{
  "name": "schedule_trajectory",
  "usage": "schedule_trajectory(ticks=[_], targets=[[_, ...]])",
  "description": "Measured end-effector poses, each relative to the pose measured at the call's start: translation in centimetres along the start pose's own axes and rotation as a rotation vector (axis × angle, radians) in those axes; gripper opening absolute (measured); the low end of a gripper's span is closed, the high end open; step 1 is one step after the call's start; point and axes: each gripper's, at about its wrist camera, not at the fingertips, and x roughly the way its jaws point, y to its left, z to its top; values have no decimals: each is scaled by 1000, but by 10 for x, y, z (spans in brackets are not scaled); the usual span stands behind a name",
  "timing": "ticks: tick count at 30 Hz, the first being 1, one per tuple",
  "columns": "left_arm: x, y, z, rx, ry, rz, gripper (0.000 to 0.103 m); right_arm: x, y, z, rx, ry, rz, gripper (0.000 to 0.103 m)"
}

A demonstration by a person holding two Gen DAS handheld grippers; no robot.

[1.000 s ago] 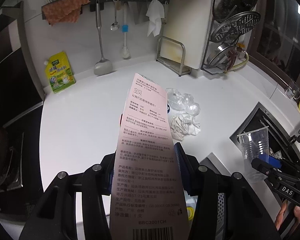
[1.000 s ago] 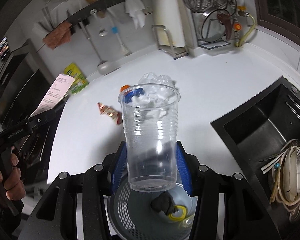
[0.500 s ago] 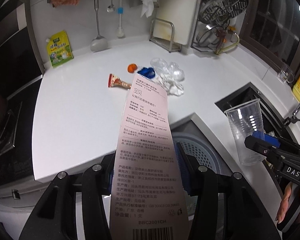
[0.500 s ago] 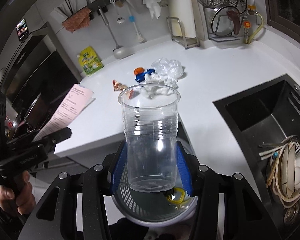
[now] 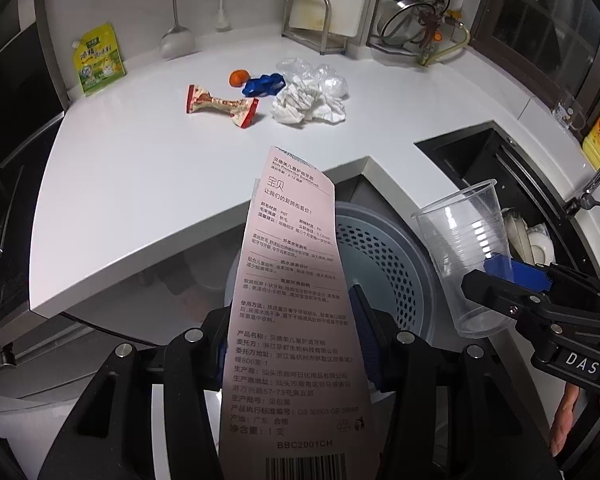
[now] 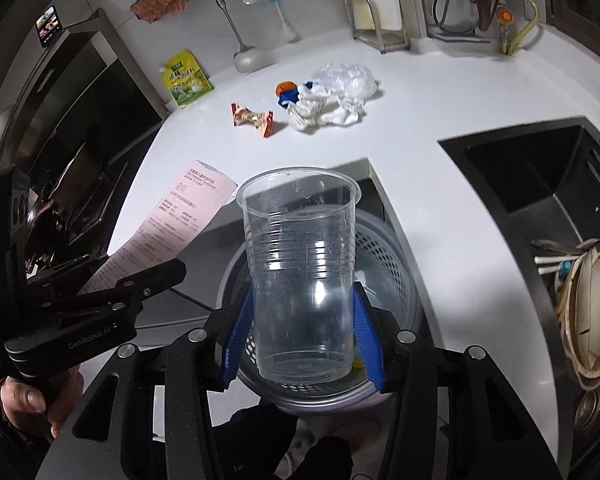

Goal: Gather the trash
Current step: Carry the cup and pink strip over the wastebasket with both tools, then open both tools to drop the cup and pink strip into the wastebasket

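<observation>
Both grippers now above basket (image 6: 396, 264); left fingers (image 5: 366, 340) clamp pink card (image 5: 296, 300) lengthwise, right fingers (image 6: 366, 340) clamp upright cup (image 6: 302, 280).

pink slip (image 5: 292, 304), clear cup (image 6: 300, 276), seemingly grey basket (image 6: 396, 256)

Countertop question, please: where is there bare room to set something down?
The white counter is bare between the snack wrapper and its front edge, and between the crumpled tissue and sink. Crowded: the trash cluster beside the plastic bag.
</observation>
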Motion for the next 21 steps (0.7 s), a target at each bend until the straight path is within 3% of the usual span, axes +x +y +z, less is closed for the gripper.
schedule_trajectory(ticks=[21], targets=[[19,-5,-8,19,62,-6,49,18,-8,-6,31,43,-6,49]])
